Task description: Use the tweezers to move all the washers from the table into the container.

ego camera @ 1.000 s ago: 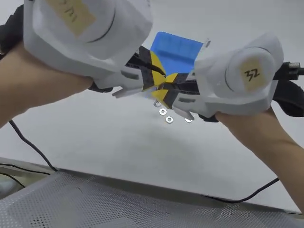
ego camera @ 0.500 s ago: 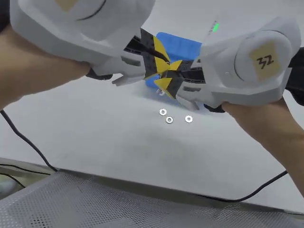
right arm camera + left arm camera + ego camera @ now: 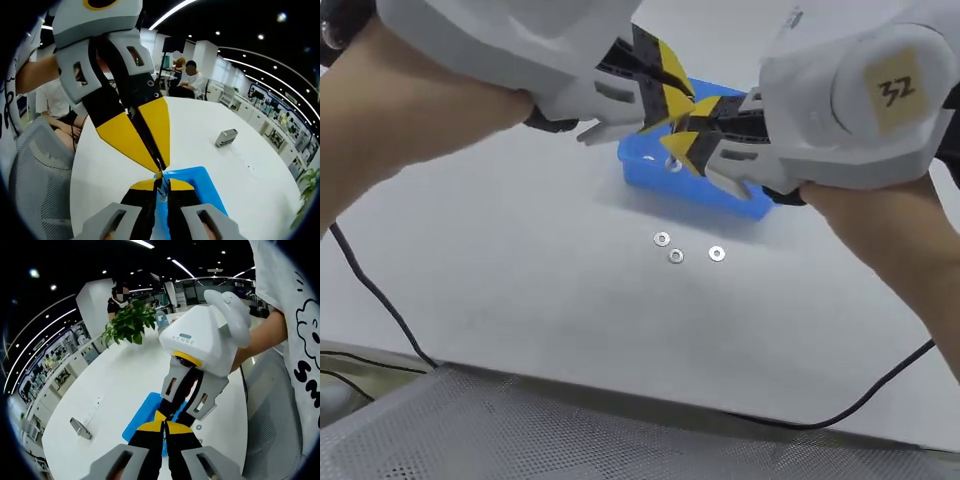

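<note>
Open-plan office: white desks (image 3: 210, 125), strip lights (image 3: 172, 11), potted plant (image 3: 131, 320), seated people (image 3: 192, 77).

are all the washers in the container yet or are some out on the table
Some are out: three washers lie on the white table, apart from each other, just in front of the blue container.

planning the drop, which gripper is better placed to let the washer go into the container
Right, likely: the right gripper holds the tweezers between its jaws, tips with a washer over the container. The left gripper, shut, just meets it tip to tip.
</note>
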